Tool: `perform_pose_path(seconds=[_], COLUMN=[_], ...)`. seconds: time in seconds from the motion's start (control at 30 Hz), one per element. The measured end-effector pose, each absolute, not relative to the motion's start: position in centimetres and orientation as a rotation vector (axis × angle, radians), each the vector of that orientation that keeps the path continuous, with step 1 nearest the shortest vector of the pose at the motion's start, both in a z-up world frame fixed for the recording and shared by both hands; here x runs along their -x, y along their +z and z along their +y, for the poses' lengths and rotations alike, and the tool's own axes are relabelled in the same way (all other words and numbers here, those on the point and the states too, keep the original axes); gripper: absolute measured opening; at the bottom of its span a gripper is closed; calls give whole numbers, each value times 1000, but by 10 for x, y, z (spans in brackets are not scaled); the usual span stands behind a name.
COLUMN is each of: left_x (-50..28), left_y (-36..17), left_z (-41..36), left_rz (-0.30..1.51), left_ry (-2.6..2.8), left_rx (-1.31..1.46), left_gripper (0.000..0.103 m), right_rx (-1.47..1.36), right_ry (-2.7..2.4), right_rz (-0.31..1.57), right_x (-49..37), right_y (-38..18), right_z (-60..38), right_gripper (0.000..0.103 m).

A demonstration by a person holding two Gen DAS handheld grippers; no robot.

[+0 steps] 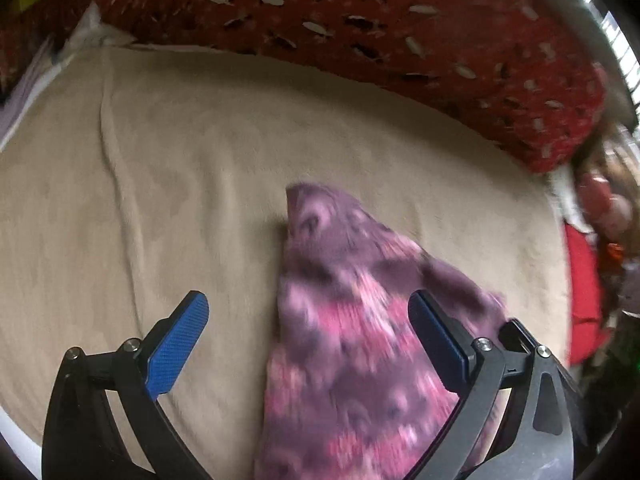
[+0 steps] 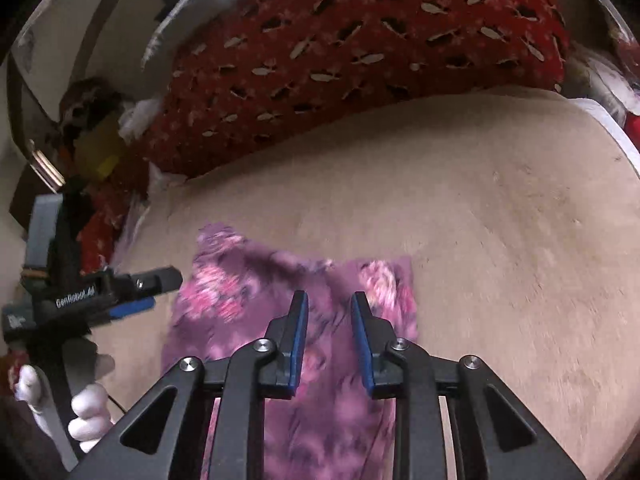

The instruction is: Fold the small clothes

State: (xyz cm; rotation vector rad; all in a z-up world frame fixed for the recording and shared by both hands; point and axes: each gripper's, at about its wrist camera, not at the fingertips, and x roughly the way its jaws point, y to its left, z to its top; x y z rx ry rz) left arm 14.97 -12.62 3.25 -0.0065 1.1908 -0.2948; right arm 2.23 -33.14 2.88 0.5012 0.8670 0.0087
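A small purple garment with a pink flower print (image 1: 352,340) lies flat on the beige bed cover (image 1: 160,184). It also shows in the right wrist view (image 2: 248,304). My left gripper (image 1: 308,308) is open wide and empty, hovering over the garment's left edge; it also appears at the left of the right wrist view (image 2: 154,290). My right gripper (image 2: 330,300) is above the garment's middle, its jaws a narrow gap apart with nothing between them.
A large red patterned pillow (image 1: 400,40) lies along the far edge of the bed, also in the right wrist view (image 2: 360,60). Red and mixed clutter (image 1: 592,280) sits at the right side. A gloved hand (image 2: 86,416) holds the left gripper.
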Motion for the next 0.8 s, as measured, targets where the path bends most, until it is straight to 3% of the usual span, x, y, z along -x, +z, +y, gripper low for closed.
perform_pose_path(seconds=[0.07, 0.1, 0.17, 0.4, 0.5, 0.67, 0.77, 0.8], left_x=[-165, -171, -177, -134, -123, -74, -50, -44], left_y=[11, 0, -8, 19, 0, 20, -6, -12], left_z=[-136, -137, -127, -76, -80, -56, -56, -54], left_rz=[1223, 1253, 1295, 1231, 1322, 1259, 1310, 1315], left_ry=[-208, -188, -220, -305, -311, -370, -350, -349], left_rx=[-76, -103, -29, 149, 76, 69, -16, -22], left_gripper=[101, 101, 100, 96, 96, 96, 98, 99], right_rx=[-458, -438, -477, -502, -308, -231, -99, -53], right_ry=[-73, -100, -83, 152, 123, 183, 192, 156], right_rz=[916, 950, 956, 902, 1069, 1021, 1089, 1129], right_x=[-34, -37, -37, -4, -3, 31, 58, 66], right_y=[10, 1, -5, 22, -9, 28, 18, 5], right_z=[-337, -340, -353, -353, -329, -312, -296, -293], right_gripper=[21, 34, 42, 42, 47, 50, 67, 68])
